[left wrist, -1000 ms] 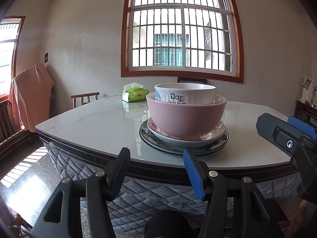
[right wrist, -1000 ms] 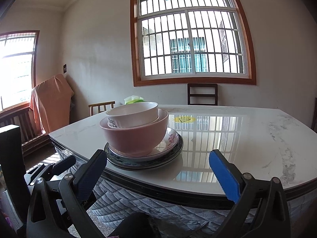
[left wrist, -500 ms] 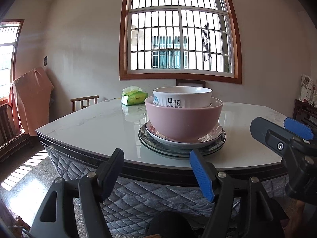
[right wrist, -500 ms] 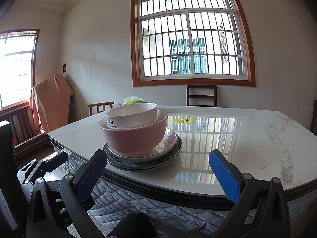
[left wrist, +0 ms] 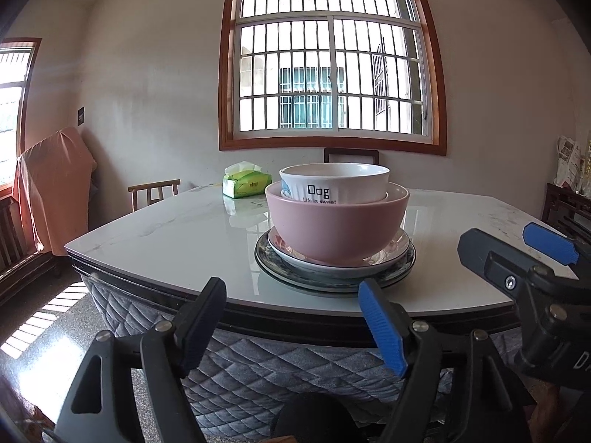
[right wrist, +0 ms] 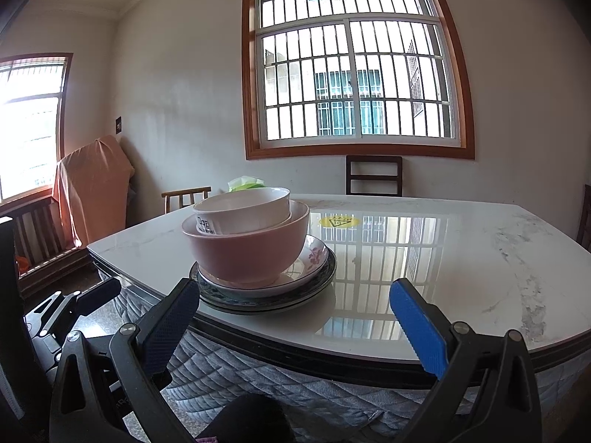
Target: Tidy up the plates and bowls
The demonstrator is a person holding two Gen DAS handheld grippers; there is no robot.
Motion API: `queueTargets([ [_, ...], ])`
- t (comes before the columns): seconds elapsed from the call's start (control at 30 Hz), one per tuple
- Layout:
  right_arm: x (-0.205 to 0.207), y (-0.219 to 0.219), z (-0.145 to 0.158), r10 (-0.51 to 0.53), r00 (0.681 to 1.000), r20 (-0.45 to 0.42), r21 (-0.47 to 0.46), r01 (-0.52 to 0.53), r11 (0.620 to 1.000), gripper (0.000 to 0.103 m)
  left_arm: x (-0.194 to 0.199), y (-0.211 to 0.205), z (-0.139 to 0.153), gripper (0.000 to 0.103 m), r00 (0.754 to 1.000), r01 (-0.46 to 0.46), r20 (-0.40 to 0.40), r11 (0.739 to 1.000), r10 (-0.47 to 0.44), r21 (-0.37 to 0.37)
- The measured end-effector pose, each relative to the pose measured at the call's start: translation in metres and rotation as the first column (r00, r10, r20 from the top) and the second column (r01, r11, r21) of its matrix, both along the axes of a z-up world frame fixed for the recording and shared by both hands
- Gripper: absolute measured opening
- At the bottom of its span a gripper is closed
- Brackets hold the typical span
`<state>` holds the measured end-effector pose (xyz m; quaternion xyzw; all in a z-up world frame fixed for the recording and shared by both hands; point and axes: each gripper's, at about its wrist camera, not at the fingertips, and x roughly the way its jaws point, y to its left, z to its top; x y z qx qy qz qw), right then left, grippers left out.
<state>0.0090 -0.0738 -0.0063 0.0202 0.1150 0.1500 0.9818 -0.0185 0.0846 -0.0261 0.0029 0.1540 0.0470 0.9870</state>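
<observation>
Left gripper [left wrist: 291, 317] jaws opening wider, empty | right gripper [right wrist: 295, 317] jaws apart | glossy white bowl [left wrist: 334, 184] nested in matte pink bowl [left wrist: 336, 227]

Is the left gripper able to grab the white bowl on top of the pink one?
Probably yes. The white ceramic bowl sits uppermost, nested in the pink bowl, with nothing in front. The left gripper, jaws opening and empty, hangs off the table edge, so it must move forward.

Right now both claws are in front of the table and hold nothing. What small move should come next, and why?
Probably none beyond pulling both claws back. The white bowl already sits inside the pink bowl, which rests on the two stacked plates. The left claw is opening with nothing between its fingers, and the right claw is open short of the table edge.
</observation>
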Motion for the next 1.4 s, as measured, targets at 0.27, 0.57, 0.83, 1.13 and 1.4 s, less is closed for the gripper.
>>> queueTargets([
  [0.27,-0.0003,-0.0028,-0.0008,-0.008,1.0,-0.006,0.007,0.008,1.0,0.102,-0.0033,-0.0008,0.0018,0.078,1.0,0.008,0.008,1.0,-0.008,-0.008],
  [0.57,-0.0005,-0.0016,-0.0011,-0.007,1.0,-0.007,0.005,0.007,1.0,0.102,-0.0024,0.0,0.0017,0.081,1.0,0.004,-0.008,1.0,-0.004,-0.016],
  [0.83,-0.001,0.0004,-0.0013,-0.005,1.0,-0.013,-0.002,0.005,1.0,0.102,-0.0004,0.0023,0.0001,0.081,1.0,-0.007,-0.03,1.0,0.006,-0.029],
  [1.13,-0.0019,0.0006,-0.0018,-0.006,1.0,-0.013,-0.004,0.006,1.0,0.102,0.0023,0.0038,-0.0012,0.081,0.999,-0.013,-0.05,0.999,0.011,-0.041],
  [1.4,-0.0021,0.0007,-0.0027,-0.004,1.0,-0.013,-0.005,0.004,1.0,0.102,0.004,0.0045,-0.0013,0.081,0.998,-0.019,-0.058,0.999,0.016,-0.038],
])
